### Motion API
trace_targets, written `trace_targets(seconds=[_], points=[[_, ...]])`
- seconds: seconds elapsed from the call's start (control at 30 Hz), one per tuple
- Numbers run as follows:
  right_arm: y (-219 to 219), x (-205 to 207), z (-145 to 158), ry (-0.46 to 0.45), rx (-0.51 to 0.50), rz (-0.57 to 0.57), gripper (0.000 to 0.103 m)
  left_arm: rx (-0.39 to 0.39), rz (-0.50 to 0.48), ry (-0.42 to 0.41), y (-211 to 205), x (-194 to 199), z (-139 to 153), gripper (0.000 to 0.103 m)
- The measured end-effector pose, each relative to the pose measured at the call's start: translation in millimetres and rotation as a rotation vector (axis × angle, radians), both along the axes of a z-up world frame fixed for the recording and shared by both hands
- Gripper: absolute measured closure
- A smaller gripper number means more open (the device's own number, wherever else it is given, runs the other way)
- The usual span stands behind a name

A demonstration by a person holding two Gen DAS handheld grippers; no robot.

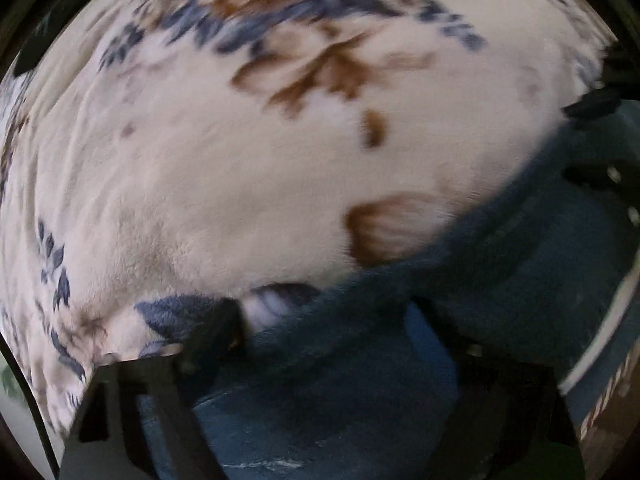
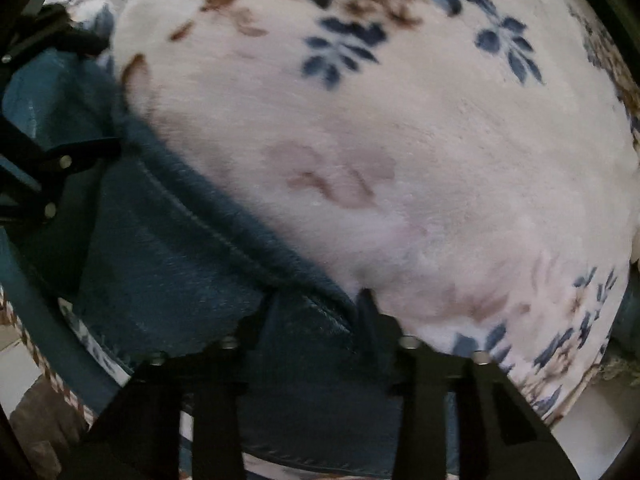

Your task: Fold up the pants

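Observation:
Blue denim pants [image 1: 500, 272] lie on a cream fleece blanket [image 1: 240, 168] with blue and brown flowers. In the left wrist view my left gripper [image 1: 328, 332] has denim bunched between its black fingers [image 1: 208, 336] at the pants' edge. In the right wrist view my right gripper [image 2: 316, 312] has the stitched hem of the pants [image 2: 192, 248] between its fingers [image 2: 368, 308]. The other gripper shows at the right edge of the left view [image 1: 600, 140] and the left edge of the right view [image 2: 44, 152]. The views are blurred.
The blanket [image 2: 420, 140] covers the bed around the pants. A checked border of the blanket [image 2: 44, 360] and pale floor [image 2: 16, 368] show at the lower left of the right wrist view.

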State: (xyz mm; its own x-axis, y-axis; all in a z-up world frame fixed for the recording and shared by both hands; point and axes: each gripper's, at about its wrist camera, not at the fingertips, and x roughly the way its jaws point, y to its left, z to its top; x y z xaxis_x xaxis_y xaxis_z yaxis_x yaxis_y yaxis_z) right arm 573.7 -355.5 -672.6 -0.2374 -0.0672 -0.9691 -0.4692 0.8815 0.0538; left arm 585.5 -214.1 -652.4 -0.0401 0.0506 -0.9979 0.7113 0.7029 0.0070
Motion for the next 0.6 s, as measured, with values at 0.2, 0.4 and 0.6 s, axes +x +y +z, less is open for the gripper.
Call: trace_targets(seconds=[0.2, 0.4, 0.6], points=[[-10.9, -10.3, 12.4, -0.038, 0.050, -0.099, 0.087, -0.006, -0.021, -0.043, -5.7, -10.4, 24.0, 0.086], [-7.5, -15.9, 35.4, -0.110, 0.053, -0.156, 0.092, -0.049, 0.071, -0.131, 3.1, -20.4, 68.9, 0.095], [-0.8, -38.1, 73.6, -0.180, 0.086, -0.226, 0.093, -0.075, 0.219, -0.193, 24.8, -42.5, 117.8, 0.096]])
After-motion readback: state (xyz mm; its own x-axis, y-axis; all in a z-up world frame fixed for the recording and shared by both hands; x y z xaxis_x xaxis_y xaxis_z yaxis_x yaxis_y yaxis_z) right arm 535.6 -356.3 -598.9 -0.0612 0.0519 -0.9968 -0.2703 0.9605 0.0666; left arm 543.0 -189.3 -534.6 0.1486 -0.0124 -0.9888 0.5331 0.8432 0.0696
